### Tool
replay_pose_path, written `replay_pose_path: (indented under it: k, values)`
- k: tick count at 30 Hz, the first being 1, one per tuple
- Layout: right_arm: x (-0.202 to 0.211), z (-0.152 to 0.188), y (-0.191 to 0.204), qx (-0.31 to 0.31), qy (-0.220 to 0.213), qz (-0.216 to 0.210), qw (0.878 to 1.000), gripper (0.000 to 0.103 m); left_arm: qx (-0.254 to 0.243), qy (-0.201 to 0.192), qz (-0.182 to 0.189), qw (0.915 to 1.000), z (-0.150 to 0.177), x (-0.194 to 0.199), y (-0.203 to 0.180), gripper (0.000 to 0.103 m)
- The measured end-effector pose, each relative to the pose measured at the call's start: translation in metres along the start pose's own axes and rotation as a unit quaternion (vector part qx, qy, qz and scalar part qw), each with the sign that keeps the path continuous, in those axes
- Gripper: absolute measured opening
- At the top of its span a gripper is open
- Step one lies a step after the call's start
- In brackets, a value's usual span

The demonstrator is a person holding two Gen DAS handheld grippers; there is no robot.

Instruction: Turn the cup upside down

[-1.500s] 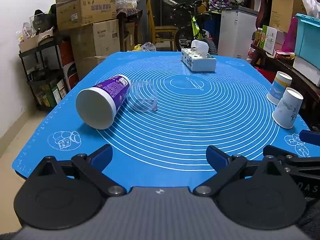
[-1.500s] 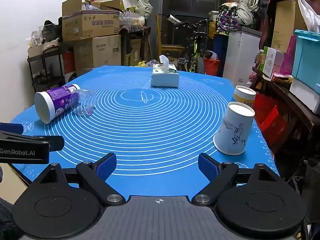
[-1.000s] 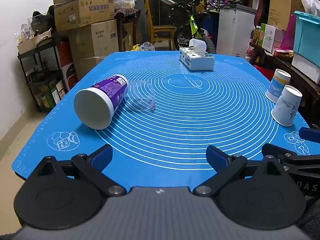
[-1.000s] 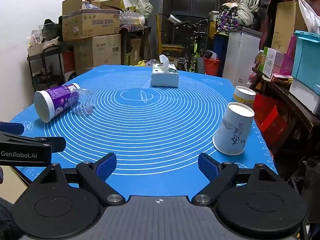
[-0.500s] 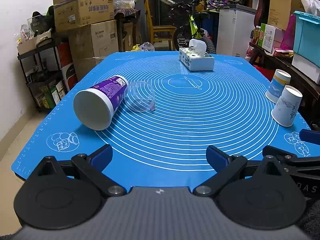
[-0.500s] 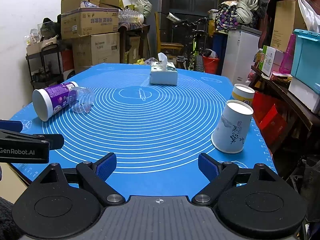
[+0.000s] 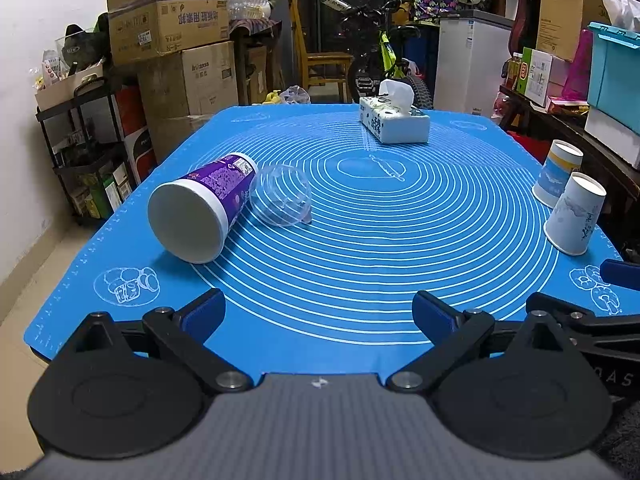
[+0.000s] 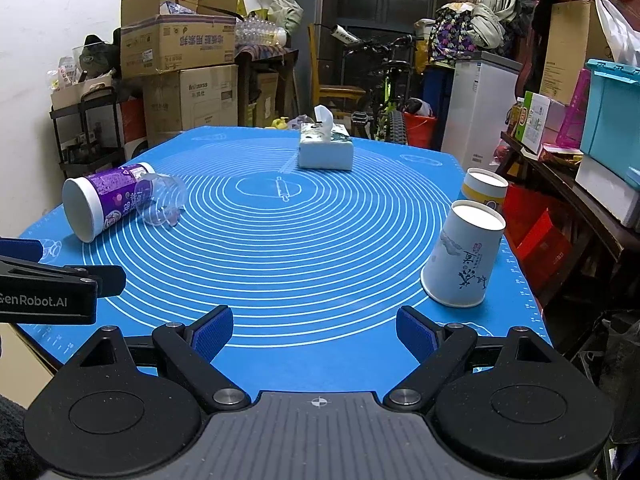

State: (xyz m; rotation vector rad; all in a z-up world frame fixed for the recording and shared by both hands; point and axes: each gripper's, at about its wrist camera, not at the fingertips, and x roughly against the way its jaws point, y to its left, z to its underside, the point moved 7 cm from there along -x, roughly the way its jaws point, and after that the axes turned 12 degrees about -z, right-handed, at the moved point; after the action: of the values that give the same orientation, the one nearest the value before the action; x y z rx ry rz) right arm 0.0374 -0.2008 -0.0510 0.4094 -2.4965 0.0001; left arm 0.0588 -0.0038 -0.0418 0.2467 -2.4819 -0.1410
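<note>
A purple and white cup lies on its side at the left of the blue mat, its white base toward me, with a clear dome lid at its mouth. It also shows in the right wrist view. Two paper cups stand upside down at the right: a white one and a yellow-banded one behind it. My left gripper is open and empty near the mat's front edge. My right gripper is open and empty, the white cup just ahead to its right.
A tissue box stands at the far middle of the mat. Cardboard boxes and a shelf crowd the left. A bicycle, a white cabinet and a side bench with boxes stand behind and right.
Both views have shifted only slightly; the right gripper has edged a little forward and upward. No object has moved and both grippers stay open.
</note>
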Motion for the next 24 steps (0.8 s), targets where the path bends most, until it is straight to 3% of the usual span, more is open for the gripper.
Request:
replay_pose_path:
  k: [24]
  values:
    - [-0.0025, 0.0003, 0.0015, 0.000, 0.001, 0.001, 1.000, 0.090, -0.001, -0.002, 0.000, 1.0000, 0.0002, -0.0008, 0.0008, 0.099]
